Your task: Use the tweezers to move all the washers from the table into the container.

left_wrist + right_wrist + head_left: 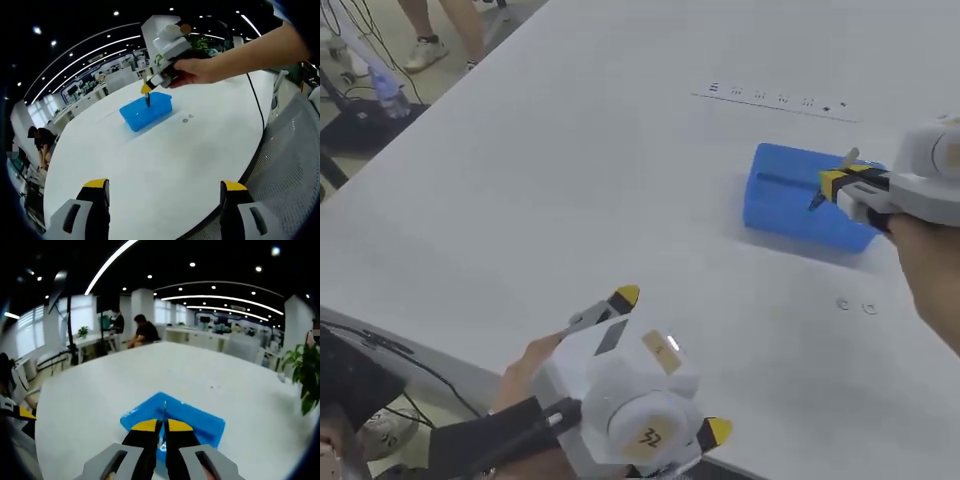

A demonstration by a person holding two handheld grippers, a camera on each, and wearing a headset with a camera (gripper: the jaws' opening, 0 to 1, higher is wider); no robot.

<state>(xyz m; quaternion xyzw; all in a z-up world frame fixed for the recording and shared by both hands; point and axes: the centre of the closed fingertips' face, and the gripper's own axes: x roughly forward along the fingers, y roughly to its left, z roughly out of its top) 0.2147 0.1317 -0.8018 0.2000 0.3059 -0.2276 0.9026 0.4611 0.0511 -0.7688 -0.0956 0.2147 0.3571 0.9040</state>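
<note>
Two washers lie flat on the white table, side by side, just to the near side of the container and not touching it.

One blue container, rectangular and open at the top, stands toward the right of the table. Its contents cannot be made out.

One pair of tweezers is clamped between the closed fingers of the right gripper. The thin tip points down over the open container, and whether it carries a washer cannot be told. In the left gripper view the tip hangs just above the container's far part.

One left gripper is held at the near edge of the table, well apart from the container. Its yellow-tipped fingers are spread wide with nothing between them.

One row of small dark marks runs across the table beyond the container.

One plastic bottle stands on the floor at far left, beside black cables.
</note>
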